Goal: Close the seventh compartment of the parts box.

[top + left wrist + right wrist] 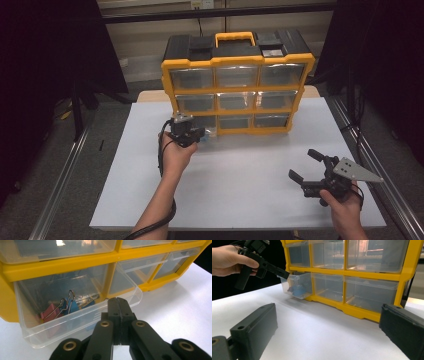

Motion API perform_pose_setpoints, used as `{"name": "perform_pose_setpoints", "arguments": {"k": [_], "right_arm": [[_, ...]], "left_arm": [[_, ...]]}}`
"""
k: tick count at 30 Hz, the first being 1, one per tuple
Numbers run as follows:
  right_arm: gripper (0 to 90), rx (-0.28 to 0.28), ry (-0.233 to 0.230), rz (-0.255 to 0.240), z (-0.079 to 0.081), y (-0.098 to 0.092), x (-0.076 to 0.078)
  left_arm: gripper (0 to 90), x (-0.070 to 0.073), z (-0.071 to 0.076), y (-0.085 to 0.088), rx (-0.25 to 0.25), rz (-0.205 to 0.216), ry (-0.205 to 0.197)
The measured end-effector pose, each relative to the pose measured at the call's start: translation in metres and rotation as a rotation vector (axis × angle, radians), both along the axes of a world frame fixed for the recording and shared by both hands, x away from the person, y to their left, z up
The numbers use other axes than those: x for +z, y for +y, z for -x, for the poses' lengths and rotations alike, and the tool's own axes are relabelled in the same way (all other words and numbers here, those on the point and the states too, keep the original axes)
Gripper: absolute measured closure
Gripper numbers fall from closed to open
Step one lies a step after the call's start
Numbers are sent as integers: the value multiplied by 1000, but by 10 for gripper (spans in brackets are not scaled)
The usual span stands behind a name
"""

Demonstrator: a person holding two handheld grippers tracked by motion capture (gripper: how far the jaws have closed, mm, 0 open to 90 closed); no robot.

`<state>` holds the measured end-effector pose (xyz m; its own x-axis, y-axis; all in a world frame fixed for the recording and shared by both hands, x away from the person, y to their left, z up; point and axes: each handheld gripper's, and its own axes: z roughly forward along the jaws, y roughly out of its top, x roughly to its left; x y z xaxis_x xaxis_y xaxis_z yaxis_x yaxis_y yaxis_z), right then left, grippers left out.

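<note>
The bottom-left drawer (75,315) of the yellow organiser (237,90) stands pulled part-way out of its slot, a clear plastic tray whose front lip sticks out over the white counter (240,170). The organiser itself sits at the far middle of the counter, a black-topped case with a yellow carry handle (234,36) and 9 clear drawers in 3 rows of 3; the other 8 look pushed in. Inside the open drawer lie binder clips (62,307), at least 1 pink and 1 blue, with their wire loops standing up. The left gripper (197,135) is held by the left hand (175,155) right at the front of that drawer; in the left gripper view its jaws are pressed together at the drawer's front lip, though whether the lip is pinched between them cannot be told. In the right gripper view the same gripper shows with its tip against the drawer's upper front edge. The right gripper (306,166) is held by the right hand (345,205) near the counter's near right corner, well apart from the organiser, with its jaws spread wide and nothing between them, and a grey 3-cornered plate (356,170) on top.
</note>
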<state>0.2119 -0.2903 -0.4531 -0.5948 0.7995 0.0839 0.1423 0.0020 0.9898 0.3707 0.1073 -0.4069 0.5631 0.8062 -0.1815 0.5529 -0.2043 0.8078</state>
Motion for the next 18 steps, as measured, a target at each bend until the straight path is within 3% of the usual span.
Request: {"name": "perform_pose_setpoints", "arguments": {"k": [6, 7, 8, 10, 18], "right_arm": [[16, -2, 1, -2, 0, 0, 0], [16, 0, 0, 0, 0, 0, 0], [16, -2, -2, 1, 0, 0, 0], [16, -1, -2, 1, 0, 0, 0], [16, -2, 0, 1, 0, 0, 0]], "left_arm": [[900, -1, -1, -1, 7, 3, -2], [900, -1, -1, -2, 16, 22, -4], [900, -1, -2, -1, 1, 1, -2], [900, 0, -2, -1, 6, -2, -3], [900, -1, -3, -2, 14, 7, -7]]}}
